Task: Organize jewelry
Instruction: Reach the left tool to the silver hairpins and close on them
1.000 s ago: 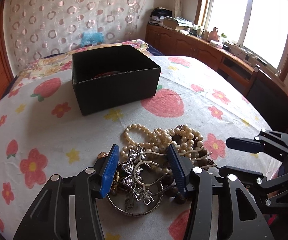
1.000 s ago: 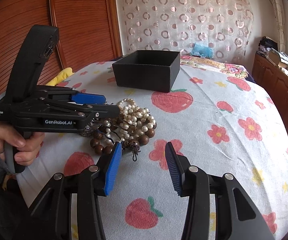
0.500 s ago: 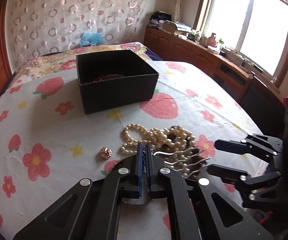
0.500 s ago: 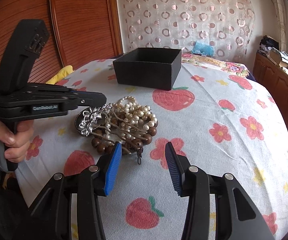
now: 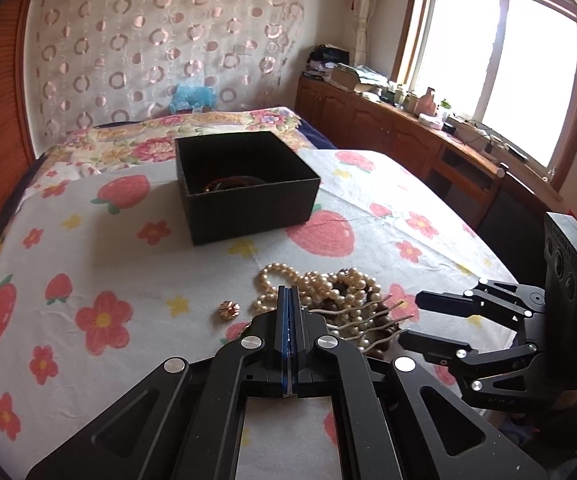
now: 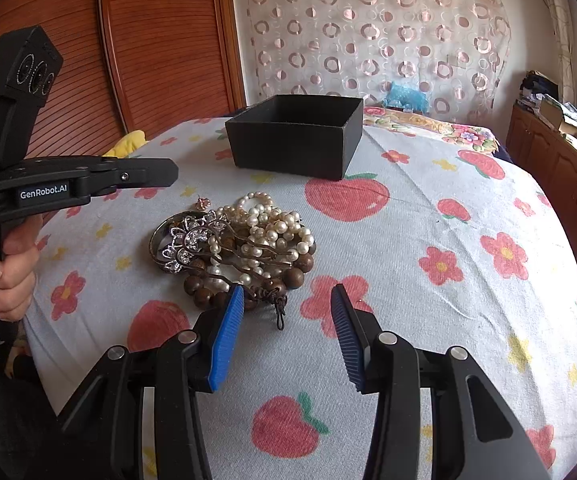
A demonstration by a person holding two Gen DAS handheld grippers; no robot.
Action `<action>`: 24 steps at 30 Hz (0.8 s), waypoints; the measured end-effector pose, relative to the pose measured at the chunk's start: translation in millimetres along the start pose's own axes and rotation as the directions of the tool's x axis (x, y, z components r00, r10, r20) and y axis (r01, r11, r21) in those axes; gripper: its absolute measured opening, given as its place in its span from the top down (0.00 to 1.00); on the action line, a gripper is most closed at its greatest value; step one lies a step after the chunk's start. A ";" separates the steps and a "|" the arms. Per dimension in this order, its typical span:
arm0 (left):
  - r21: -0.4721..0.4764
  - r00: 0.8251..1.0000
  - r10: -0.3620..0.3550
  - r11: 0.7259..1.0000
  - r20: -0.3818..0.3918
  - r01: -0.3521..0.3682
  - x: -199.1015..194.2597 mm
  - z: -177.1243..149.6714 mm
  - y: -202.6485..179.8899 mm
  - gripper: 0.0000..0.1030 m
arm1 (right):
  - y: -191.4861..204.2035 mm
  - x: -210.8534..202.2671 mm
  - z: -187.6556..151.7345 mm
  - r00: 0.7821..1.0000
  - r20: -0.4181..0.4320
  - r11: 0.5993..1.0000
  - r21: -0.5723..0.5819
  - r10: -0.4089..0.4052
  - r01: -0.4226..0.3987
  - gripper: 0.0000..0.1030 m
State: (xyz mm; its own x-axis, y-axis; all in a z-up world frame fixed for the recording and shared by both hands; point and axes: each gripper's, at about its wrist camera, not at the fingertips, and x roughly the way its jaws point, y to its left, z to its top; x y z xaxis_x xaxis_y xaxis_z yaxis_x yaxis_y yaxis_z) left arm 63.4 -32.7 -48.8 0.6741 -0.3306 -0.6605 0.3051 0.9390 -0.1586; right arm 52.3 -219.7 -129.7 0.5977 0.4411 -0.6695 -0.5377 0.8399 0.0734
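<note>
Up and away from the jewelry pile (image 6: pixel 234 250) comes the left gripper (image 6: pixel 168 171), its fingers snapped fully together on nothing, blue pads face to face in its own view (image 5: pixel 288 312). In the right wrist view it now hangs above and left of the heap, clear of it. The silver flower hairpin (image 6: pixel 192 240) lies on the heap, over the pearl necklace (image 6: pixel 272 224) and the brown wooden beads (image 6: pixel 288 276). A small gold piece (image 5: pixel 229 309) sits alone just left of the pearls. The right gripper (image 6: pixel 286 320) holds half open with nothing between its fingers, the pile just beyond its left fingertip. The black box (image 5: pixel 244 184) stands open further back, something dark and round inside, with bare strawberry-print cloth (image 6: pixel 468 300) between it and the pile. Wide free room runs to the right, to the bed's rounded edge.
</note>
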 end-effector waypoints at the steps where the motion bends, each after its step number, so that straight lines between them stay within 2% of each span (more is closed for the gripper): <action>1: 0.004 1.000 -0.005 1.000 -0.014 0.005 2.1 -0.6 -0.2 1.00 | -0.1 0.1 0.1 1.000 0.000 1.000 0.000 -0.001 0.001 0.54; 5: -0.008 0.999 0.003 1.000 -0.043 -0.004 8.8 -7.2 -0.1 0.96 | -0.3 -0.1 0.1 1.000 0.000 1.000 0.001 0.001 -0.001 0.54; 7: -0.016 0.999 -0.001 1.000 -0.052 0.000 12.1 -8.8 -0.6 0.86 | -0.1 -0.1 0.1 1.000 0.001 1.000 0.000 0.001 -0.001 0.54; 15: -0.035 0.995 -0.034 0.999 -0.091 0.031 23.7 -16.1 -5.3 0.76 | 0.1 -0.1 0.3 1.000 0.001 1.000 0.000 0.001 -0.001 0.54; 21: -0.090 0.991 -0.079 0.994 -0.104 0.069 32.0 -24.0 0.4 0.74 | 0.3 0.3 0.2 1.000 -0.001 1.000 0.000 0.002 -0.002 0.54; 24: -0.111 0.990 -0.099 0.990 -0.097 0.088 32.0 -24.4 3.6 0.82 | 0.2 0.0 0.3 1.000 -0.001 1.000 0.000 0.002 -0.002 0.54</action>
State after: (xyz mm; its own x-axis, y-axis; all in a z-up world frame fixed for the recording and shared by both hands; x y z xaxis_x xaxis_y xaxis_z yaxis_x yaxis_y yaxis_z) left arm 69.6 -37.6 -88.4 0.5725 -0.4111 -0.7094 0.2868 0.9110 -0.2965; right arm 52.4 -219.5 -129.4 0.5961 0.4429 -0.6697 -0.5390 0.8390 0.0751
